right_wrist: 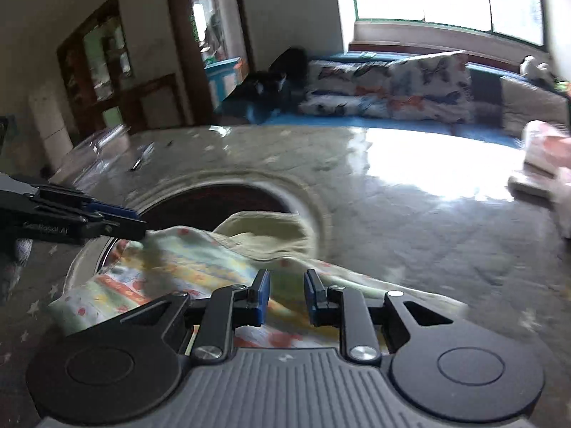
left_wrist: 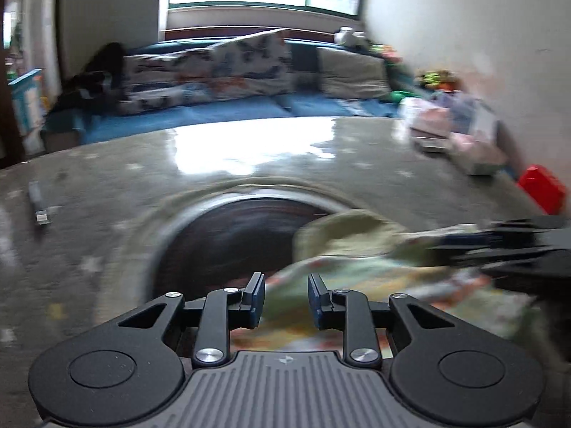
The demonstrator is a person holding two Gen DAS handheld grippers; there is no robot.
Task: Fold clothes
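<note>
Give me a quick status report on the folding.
Left gripper open, right gripper open, both over the garment. Garment crumpled, unfolded, partly across the round recess. Nothing blocking.

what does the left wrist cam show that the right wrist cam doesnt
Only the left wrist view: a red object at the table's right edge. Only the right wrist view: a wooden doorway and cabinet. Both: the patterned garment by the table's round hole, and both open grippers, left gripper, right gripper.

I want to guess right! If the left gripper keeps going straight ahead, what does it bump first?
Probably the colourful cloth lying just ahead of the left gripper, whose jaws are open; depth is blurry.
</note>
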